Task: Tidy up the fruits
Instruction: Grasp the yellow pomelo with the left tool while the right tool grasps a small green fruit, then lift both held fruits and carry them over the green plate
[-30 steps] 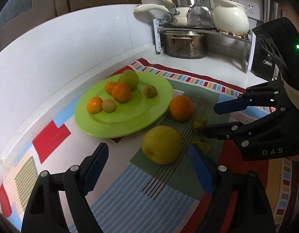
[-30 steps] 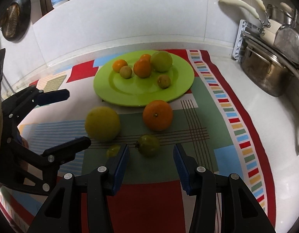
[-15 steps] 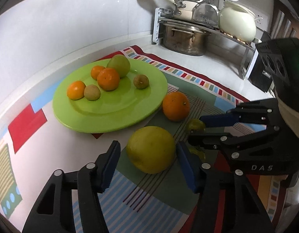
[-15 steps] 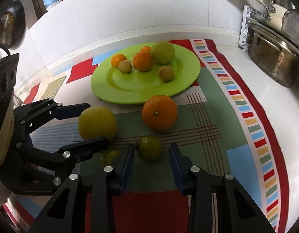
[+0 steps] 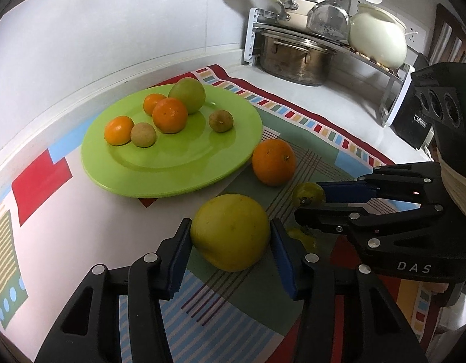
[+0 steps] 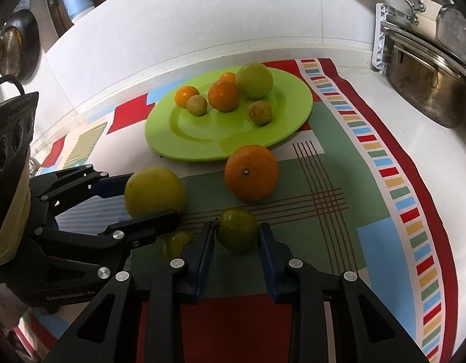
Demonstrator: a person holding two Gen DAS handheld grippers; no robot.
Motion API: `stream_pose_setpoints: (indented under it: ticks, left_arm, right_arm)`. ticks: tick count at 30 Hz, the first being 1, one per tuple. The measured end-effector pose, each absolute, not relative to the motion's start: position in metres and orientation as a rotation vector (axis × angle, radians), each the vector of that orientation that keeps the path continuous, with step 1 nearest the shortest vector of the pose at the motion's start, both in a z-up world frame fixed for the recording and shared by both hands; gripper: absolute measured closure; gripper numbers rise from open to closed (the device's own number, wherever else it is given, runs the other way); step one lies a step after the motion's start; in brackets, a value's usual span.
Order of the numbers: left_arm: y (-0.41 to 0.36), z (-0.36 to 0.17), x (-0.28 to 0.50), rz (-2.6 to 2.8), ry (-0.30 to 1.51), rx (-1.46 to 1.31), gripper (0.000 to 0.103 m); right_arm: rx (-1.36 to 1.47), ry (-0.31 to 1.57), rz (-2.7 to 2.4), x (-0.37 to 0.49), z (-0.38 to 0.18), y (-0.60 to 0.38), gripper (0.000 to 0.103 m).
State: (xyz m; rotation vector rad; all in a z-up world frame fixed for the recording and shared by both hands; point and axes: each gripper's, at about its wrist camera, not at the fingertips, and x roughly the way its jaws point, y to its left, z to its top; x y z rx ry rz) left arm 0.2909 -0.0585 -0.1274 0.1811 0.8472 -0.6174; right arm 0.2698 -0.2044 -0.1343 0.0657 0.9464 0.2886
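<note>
Nearest in the left wrist view, left gripper (image 5: 230,242) with jaws just closing in, blue pads now pressed to both sides of large yellow-green fruit (image 5: 230,231), which rests on patterned cloth (image 5: 82,242). Nearest in the right wrist view, right gripper (image 6: 236,236) clamped on small green fruit (image 6: 237,232), a pad touching each side, fruit still down on the cloth. Just left of that, a small yellow fruit (image 6: 175,242) lying loose on the cloth, partly hidden behind the left gripper's lower finger. A little farther on, big orange (image 6: 251,171) sitting alone on the cloth, between the two gripped fruits and the plate, touching neither. Beyond it, green plate (image 6: 178,139) holding six pieces: three small oranges, two brownish round fruits and one larger green fruit (image 6: 254,80) at the far rim, clustered toward the back half. Farthest, at the right against the white wall, steel pot (image 5: 293,59) under a rack, with cream pot (image 5: 378,42) and pans on top.
</note>
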Motion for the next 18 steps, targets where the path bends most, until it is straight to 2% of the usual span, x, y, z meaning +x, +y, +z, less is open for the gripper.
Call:
stream_pose_setpoints:
  ticks: [18]
  left_arm:
    - [-0.05,-0.091,0.264,-0.546,0.768,0.156,0.053]
  right_arm:
    - [0.065,0.851,0.271,0.248,-0.099,-0.21,0.072]
